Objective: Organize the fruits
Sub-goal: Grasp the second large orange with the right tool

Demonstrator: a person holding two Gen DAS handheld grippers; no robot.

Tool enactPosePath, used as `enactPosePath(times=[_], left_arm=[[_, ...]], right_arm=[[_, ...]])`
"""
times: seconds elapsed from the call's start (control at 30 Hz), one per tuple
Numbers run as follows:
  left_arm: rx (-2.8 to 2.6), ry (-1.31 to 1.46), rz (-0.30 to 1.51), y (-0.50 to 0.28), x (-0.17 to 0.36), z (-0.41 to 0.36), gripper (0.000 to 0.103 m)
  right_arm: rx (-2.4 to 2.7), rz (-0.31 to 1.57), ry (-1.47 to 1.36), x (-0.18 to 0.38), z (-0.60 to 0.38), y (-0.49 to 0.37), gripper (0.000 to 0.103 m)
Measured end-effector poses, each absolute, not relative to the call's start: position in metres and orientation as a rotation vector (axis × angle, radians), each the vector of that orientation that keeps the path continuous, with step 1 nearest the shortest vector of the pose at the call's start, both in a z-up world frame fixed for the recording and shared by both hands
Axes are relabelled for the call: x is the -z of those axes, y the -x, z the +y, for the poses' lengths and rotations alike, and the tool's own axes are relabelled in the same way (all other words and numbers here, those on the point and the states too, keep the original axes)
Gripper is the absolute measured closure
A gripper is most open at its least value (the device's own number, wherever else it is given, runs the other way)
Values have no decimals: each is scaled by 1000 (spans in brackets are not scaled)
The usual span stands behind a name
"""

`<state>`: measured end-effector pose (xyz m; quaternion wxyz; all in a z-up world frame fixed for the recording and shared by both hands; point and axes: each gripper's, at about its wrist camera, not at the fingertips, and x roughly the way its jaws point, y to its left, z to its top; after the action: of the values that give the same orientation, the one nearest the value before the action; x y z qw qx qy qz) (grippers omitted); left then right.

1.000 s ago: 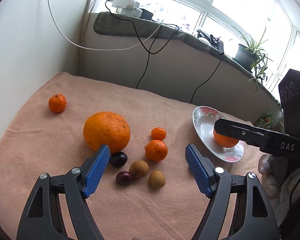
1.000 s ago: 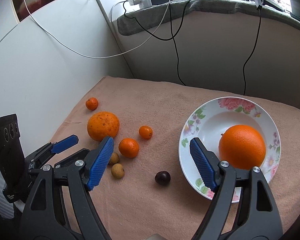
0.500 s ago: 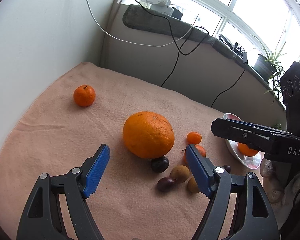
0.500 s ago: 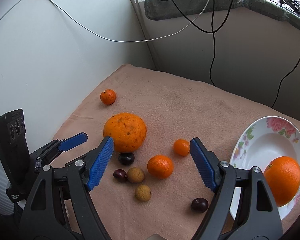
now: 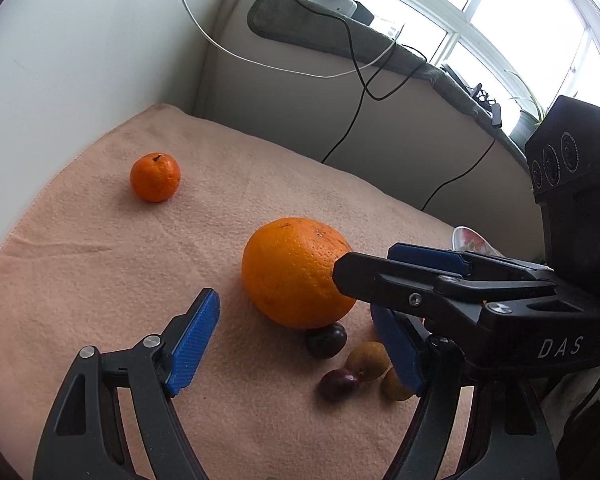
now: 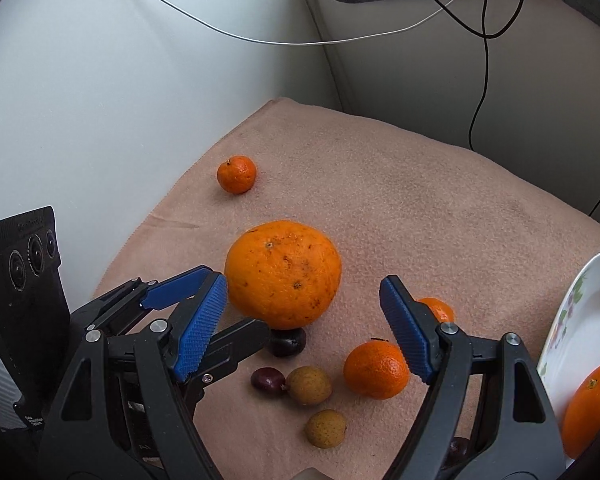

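A large orange [image 5: 296, 272] [image 6: 283, 274] lies on the peach cloth. My left gripper [image 5: 296, 352] is open just in front of it. My right gripper [image 6: 304, 324] is open, its blue pads to either side of the orange; it also shows in the left wrist view [image 5: 400, 268], touching the orange's right side. Small tangerines [image 6: 375, 369] [image 6: 436, 309], two dark plums [image 6: 287, 342] [image 6: 268, 381] and two brown longans [image 6: 309, 385] [image 6: 325, 428] lie close by. A lone tangerine [image 5: 155, 177] [image 6: 236, 174] sits far left. A flowered plate [image 6: 580, 320] holds another orange [image 6: 590, 404].
White walls [image 5: 60, 60] close the left side and back. Cables [image 5: 352, 60] hang from the windowsill. The cloth's edge [image 6: 156, 224] runs along the left wall.
Both grippers have moved left and closer to the large orange. The right gripper has left the plate and now frames the orange. Both stay open.
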<state>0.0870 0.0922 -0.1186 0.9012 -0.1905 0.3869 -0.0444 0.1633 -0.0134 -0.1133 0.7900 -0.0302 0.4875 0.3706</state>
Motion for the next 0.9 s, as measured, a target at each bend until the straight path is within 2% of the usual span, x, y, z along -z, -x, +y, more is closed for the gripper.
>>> enactPosePath(times=[0.6, 0.8, 0.9], left_arm=[[127, 426, 827, -100, 129, 97, 27], [139, 427, 834, -102, 129, 95, 35], [136, 418, 832, -103, 127, 94, 36]], right_arm=[[-854, 1105, 80, 127, 9, -171, 22], [-844, 1101, 104, 128, 10, -171, 26], [-843, 1100, 101, 129, 9, -170, 27]])
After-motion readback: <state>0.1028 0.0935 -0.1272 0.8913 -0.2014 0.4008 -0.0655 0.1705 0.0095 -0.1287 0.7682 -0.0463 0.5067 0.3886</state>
